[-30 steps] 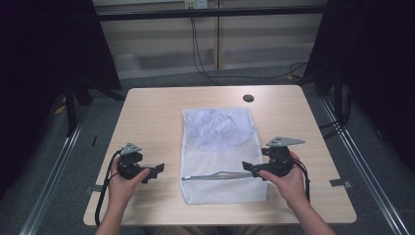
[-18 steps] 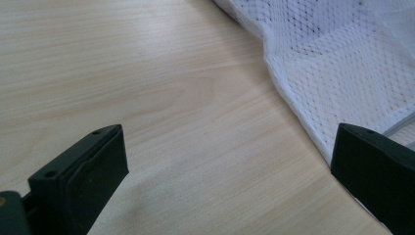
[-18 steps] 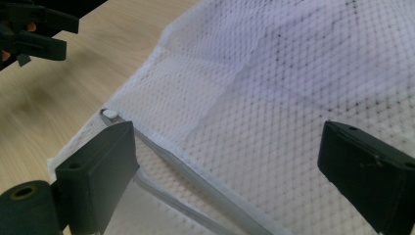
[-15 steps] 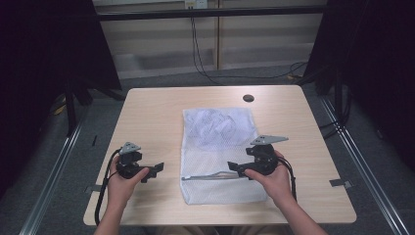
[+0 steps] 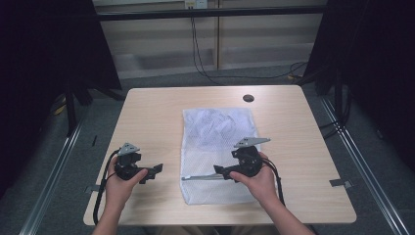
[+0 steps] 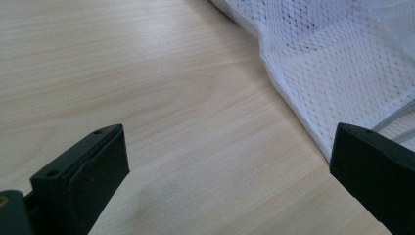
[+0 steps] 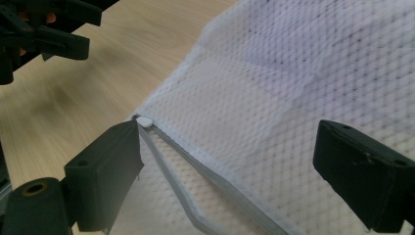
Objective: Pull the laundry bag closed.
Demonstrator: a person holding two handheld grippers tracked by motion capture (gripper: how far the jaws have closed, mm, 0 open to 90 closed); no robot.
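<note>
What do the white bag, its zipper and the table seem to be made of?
Mesh bag: white synthetic netting, probably polyester; a fine open grid shows, with something pale inside. Zipper: looks like pale plastic or nylon with a small white end piece, matte; too blurred to be sure. Table: light wood-grain top, likely laminate, smooth with a faint sheen.

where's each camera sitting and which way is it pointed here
High view: fixed above the person's side, looking forward and down on the table; both forearms, left gripper and right gripper show.
Left gripper view: rides the left gripper, looking along its open jaws at bare wood and the white mesh bag.
Right gripper view: rides the right gripper, looking along its jaws, apart over the bag's zipper; the left gripper sits at the top left.
Shared: all three show the bag on the table.
</note>
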